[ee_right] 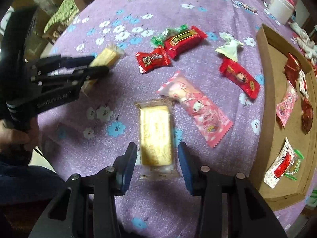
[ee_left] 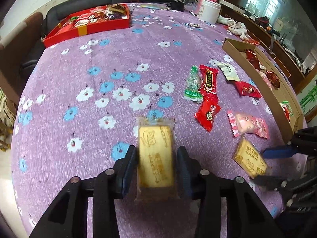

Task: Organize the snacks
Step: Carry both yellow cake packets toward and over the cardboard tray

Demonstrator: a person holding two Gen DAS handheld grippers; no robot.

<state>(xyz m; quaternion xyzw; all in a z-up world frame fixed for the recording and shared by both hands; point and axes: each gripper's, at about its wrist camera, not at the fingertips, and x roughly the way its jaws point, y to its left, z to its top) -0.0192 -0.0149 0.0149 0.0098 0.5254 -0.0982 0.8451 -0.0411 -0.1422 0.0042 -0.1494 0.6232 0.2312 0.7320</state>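
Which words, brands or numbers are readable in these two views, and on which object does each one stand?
"GenroboLAI" (last letters unsure): black body of the left tongs.
Long red wrapper: gold characters, too blurred to read.
Yellow biscuit packets: printed characters, too blurred to read.
White jar: label too small to read.

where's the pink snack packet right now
In the right wrist view, the pink snack packet lies on the purple tablecloth, right of the yellow biscuit, left of the cardboard tray.
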